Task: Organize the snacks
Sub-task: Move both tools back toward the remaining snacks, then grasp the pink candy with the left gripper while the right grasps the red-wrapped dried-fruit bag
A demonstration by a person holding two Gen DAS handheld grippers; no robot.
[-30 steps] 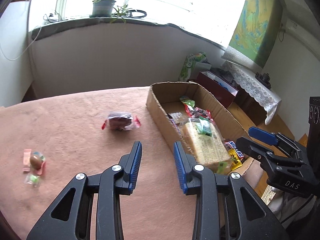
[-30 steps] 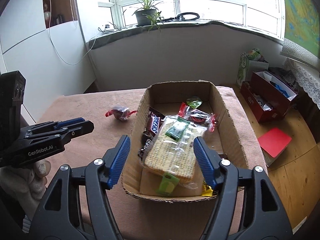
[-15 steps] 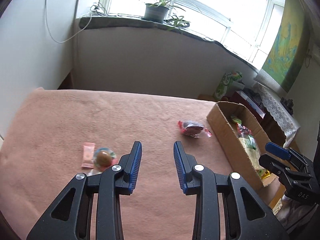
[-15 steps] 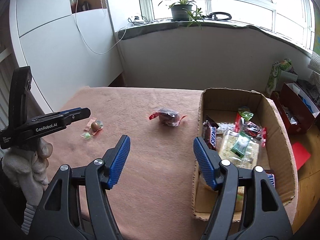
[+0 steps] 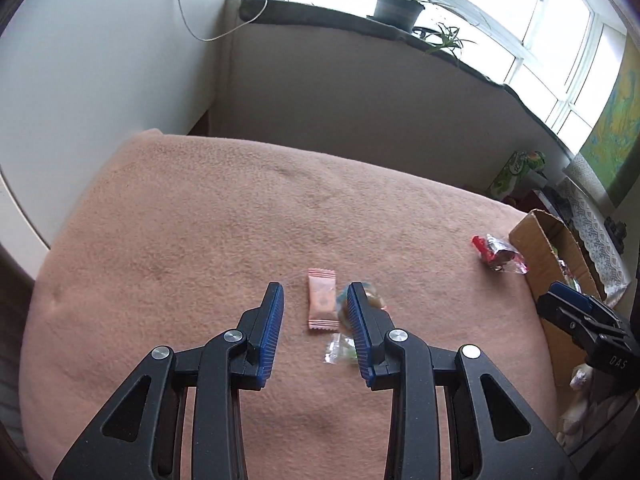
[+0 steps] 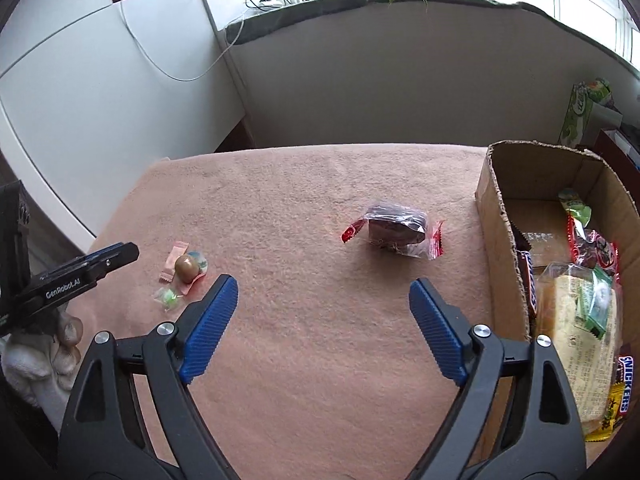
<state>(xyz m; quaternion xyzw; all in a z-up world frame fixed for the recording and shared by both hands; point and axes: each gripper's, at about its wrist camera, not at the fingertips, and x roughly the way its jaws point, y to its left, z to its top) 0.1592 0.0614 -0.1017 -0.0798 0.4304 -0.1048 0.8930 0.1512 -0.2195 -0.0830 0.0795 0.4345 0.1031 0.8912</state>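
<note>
My left gripper point(image 5: 315, 300) is open and empty, low over the pink cloth, with a small pink sachet point(image 5: 321, 304) between its fingers. A round brown sweet point(image 5: 374, 300) and a clear green candy point(image 5: 340, 350) lie by its right finger. The same cluster shows in the right wrist view: sachet point(image 6: 173, 259), brown sweet point(image 6: 187, 268), green candy point(image 6: 170, 299). My right gripper point(image 6: 323, 294) is wide open and empty, short of a red-ended wrapped dark snack point(image 6: 396, 229), which also shows in the left view point(image 5: 498, 254). The cardboard box point(image 6: 496, 216) at right holds several snacks.
The cloth-covered table point(image 6: 300, 184) ends at a grey wall behind and a white cabinet point(image 6: 80, 92) at left. A plant pot point(image 5: 398, 10) stands on the windowsill. A green carton point(image 6: 584, 104) and other boxes sit on the floor beyond the cardboard box.
Both grippers swung left, away from the box. My left gripper moved over the small candy cluster, the sachet now between its fingers. My right gripper now faces the wrapped dark snack.
</note>
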